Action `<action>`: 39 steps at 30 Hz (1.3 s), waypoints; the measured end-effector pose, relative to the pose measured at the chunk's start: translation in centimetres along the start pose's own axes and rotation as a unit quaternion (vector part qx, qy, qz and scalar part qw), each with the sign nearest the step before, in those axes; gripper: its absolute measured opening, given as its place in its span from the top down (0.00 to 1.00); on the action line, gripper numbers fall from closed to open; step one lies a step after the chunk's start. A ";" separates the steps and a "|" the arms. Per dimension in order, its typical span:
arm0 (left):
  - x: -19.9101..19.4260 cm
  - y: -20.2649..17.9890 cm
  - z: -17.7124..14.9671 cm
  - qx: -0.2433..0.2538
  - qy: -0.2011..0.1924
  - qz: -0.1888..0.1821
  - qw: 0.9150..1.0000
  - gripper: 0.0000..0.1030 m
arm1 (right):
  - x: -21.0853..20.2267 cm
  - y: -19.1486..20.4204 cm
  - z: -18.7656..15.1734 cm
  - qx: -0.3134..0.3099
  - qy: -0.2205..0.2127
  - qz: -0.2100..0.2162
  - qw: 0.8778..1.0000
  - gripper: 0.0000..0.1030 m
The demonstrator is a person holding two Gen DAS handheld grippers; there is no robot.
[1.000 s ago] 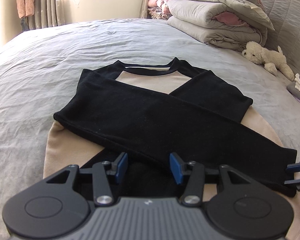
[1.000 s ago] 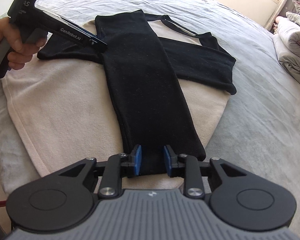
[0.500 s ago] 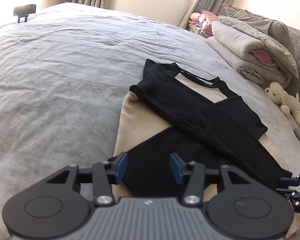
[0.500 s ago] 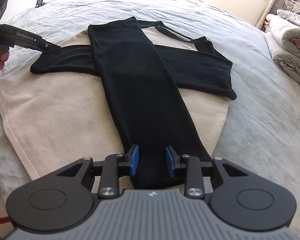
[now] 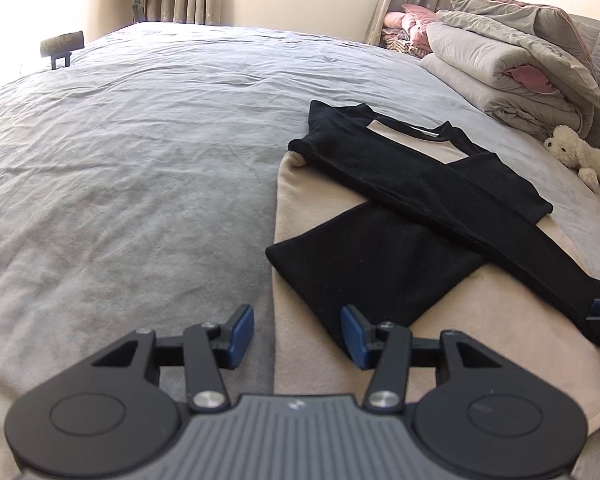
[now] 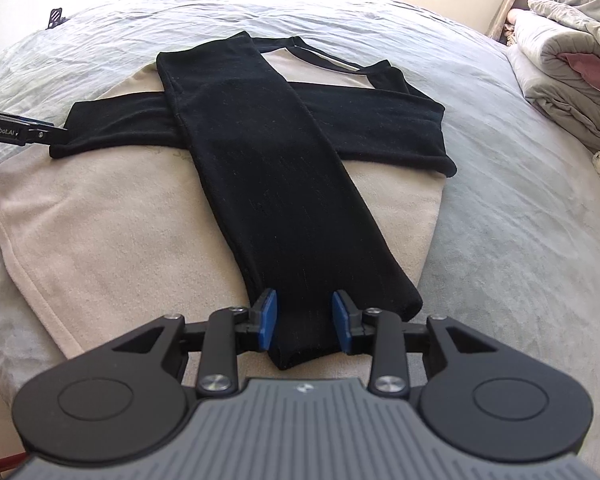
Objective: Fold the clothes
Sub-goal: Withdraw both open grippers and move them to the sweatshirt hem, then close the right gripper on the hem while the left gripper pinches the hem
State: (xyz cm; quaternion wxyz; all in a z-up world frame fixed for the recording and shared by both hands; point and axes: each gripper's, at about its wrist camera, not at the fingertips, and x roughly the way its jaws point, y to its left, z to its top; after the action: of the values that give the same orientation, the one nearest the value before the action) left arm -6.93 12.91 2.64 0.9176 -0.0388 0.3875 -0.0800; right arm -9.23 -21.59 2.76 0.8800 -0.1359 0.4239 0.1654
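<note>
A beige raglan top (image 6: 112, 216) with black sleeves is spread flat on the grey bed (image 5: 120, 168), nearer the bed's near edge than its far one, its neckline (image 6: 324, 58) turned toward the window end. Both sleeves are laid across the body in an X: the lower sleeve (image 6: 388, 128) runs side to side, and the upper sleeve (image 6: 284, 200) runs down the length of the body to the hem.

The right hand-held gripper (image 6: 305, 320) is set at the cuff of the upper sleeve, its blue pads parted by a moderate gap with the cuff lying between them — no pinch on the cloth can be seen. The left hand-held gripper (image 5: 298, 334) is held wide and carries nothing; it hovers over the side edge of the body, just where beige cloth meets the bed sheet, near the cuff of the lower sleeve.

The scene fits sleeves just laid in, or a fold being corrected. Either way, good work here is judged to depend on flatness: the cuff should be left square within the outline of the body, with no ridge under the crossing. If the body is folded over, hem and side edge are best gripped low and at matching points, and lifted evenly so the crossed sleeves are not dragged askew.
</note>
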 end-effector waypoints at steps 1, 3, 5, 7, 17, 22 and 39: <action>-0.2 0.2 -0.2 -0.001 0.001 0.005 1.000 0.51 | -0.1 0.0 -0.1 0.003 0.000 -0.001 1.000 0.66; -0.6 0.5 -0.6 -0.001 0.003 0.013 1.000 0.52 | -0.2 -0.1 -0.3 0.007 -0.001 -0.003 1.000 0.66; -1.1 0.7 -1.0 0.002 0.002 0.018 1.000 0.52 | -0.5 -0.1 -0.5 0.013 -0.001 -0.006 1.000 0.65; -1.5 0.9 -1.5 0.006 0.002 0.024 1.000 0.52 | -0.9 -0.1 -0.9 0.019 -0.002 -0.010 1.000 0.65; -4.9 1.9 -4.2 0.004 0.002 0.034 0.999 0.52 | -3.7 1.1 -4.7 0.029 0.012 -0.024 0.999 0.62; -6.1 2.5 -5.2 -0.010 0.004 0.027 1.000 0.52 | -5.3 0.6 -7.0 0.065 0.014 -0.024 0.997 0.59; -5.8 2.7 -5.3 -0.072 0.005 -0.054 0.996 0.53 | -7.4 -3.6 -9.7 0.286 -0.028 0.047 0.957 0.59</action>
State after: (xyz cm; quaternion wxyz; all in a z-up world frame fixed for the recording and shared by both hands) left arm -14.41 16.57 2.66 0.9046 -0.1253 0.3945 -0.1015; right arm -18.86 -29.88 3.09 0.8850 0.1460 0.4345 0.0819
